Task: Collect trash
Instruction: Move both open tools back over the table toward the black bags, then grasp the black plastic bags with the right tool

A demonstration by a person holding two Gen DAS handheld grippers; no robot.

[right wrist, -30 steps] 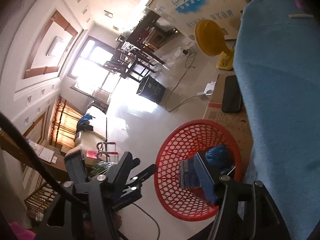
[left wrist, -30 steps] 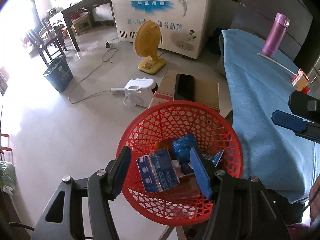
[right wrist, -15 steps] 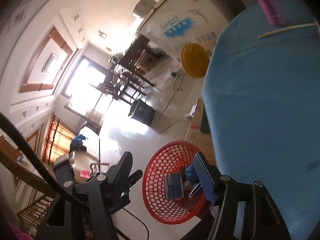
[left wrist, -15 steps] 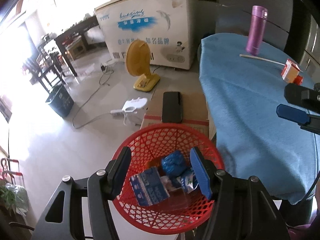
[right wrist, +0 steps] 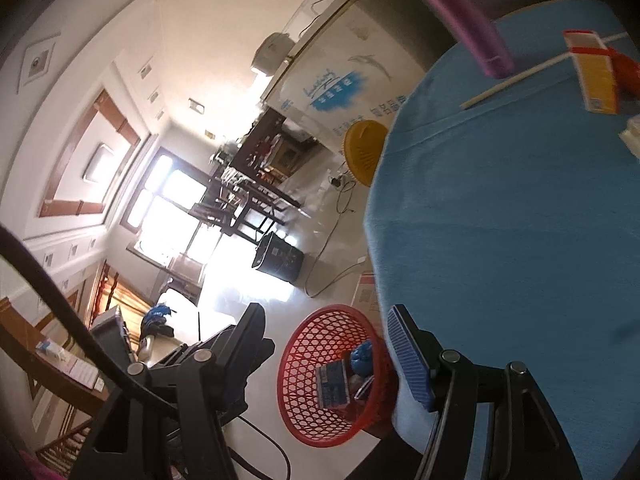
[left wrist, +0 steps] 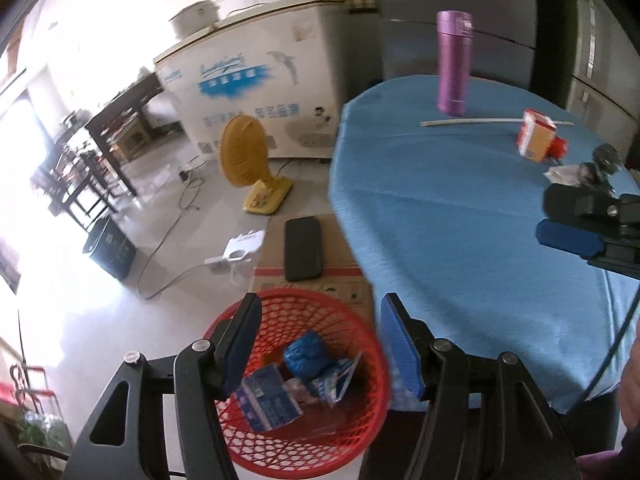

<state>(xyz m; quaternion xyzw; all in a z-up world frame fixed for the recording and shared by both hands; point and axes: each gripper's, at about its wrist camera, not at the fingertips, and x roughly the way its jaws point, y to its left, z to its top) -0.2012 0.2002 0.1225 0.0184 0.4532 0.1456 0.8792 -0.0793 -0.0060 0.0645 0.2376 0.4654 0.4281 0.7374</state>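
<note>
A red mesh basket (left wrist: 256, 440) stands on the floor beside the blue-clothed table (left wrist: 460, 232). It holds a blue carton (left wrist: 268, 402), a crumpled blue bag (left wrist: 306, 352) and wrappers. My left gripper (left wrist: 320, 344) is open and empty above the basket. My right gripper (right wrist: 328, 348) is open and empty; it shows over the table's right side in the left wrist view (left wrist: 572, 236). On the table lie an orange-and-white carton (left wrist: 536, 138), a white stick (left wrist: 472, 122) and a crumpled clear wrapper (left wrist: 564, 174). The basket also shows in the right wrist view (right wrist: 308, 384).
A purple flask (left wrist: 454, 68) stands at the table's far side. A cardboard box (left wrist: 336, 256) with a black phone (left wrist: 303, 248) sits behind the basket. A yellow fan (left wrist: 250, 164), white power strip (left wrist: 240, 250), dark bin (left wrist: 110, 252) and white freezer (left wrist: 248, 80) stand on the floor.
Both grippers have risen and tilted up away from the basket toward the table. More of the tabletop and its items has come into view; the basket has dropped lower in both views.
</note>
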